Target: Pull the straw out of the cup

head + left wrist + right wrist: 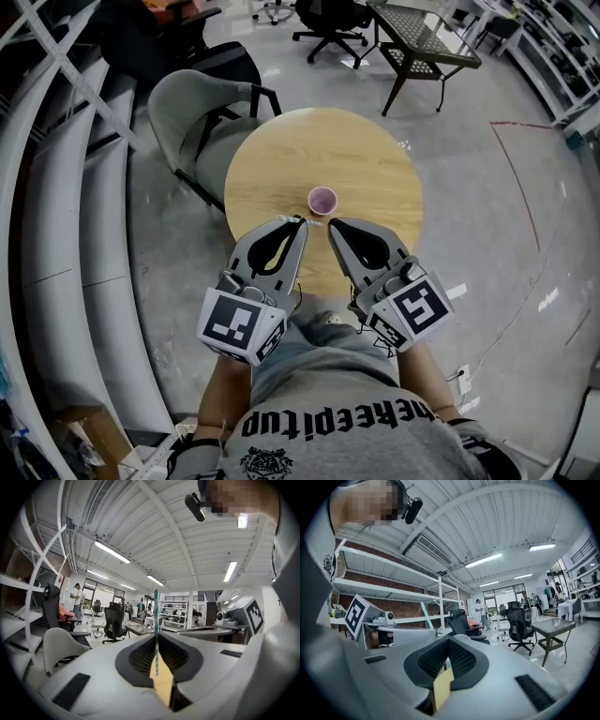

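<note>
Left gripper view shows the left gripper (157, 637) clamped on the striped straw (156, 606), likely light and crushable; right gripper (449, 641) closed empty, cup (322, 200) just beyond.

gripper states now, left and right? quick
Left gripper: closed on the straw.
Right gripper: closed, empty.
</note>
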### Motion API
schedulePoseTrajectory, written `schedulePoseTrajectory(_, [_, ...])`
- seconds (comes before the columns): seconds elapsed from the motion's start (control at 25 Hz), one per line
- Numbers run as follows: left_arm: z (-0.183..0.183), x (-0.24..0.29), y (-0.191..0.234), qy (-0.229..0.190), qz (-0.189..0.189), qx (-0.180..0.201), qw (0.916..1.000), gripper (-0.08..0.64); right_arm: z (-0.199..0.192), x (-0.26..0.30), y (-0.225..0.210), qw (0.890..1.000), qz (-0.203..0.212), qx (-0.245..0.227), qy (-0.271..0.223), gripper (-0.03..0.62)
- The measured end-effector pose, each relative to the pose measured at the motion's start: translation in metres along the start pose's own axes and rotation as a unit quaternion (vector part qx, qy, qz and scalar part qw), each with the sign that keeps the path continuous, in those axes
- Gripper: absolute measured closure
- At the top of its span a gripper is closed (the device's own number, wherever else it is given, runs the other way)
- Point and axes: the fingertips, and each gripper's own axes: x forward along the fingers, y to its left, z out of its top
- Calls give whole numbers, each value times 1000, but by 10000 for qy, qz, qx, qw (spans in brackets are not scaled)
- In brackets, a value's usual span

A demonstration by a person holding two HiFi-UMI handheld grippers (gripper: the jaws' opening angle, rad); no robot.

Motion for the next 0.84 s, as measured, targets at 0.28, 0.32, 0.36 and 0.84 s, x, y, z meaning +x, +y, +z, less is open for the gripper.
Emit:
schedulePoseTrajectory(0.28, [4,-2,-7,-74,34,25,10000,512,2,-7,2,10000,44,-64,-38,581])
schedulePoseTrajectory(0.32, [4,-3,-8,-82,31,28,10000,512,2,-7,2,10000,46,-69,-46,583])
schedulePoseTrajectory(0.36, [4,-3,-9,-91,26,28,10000,512,2,-8,2,9999,47,-75,-53,582])
schedulePoseTrajectory(0.84, [6,1,-17,-100,-31,54,9999,512,5,-14,-1,9999,38,-124,-98,583])
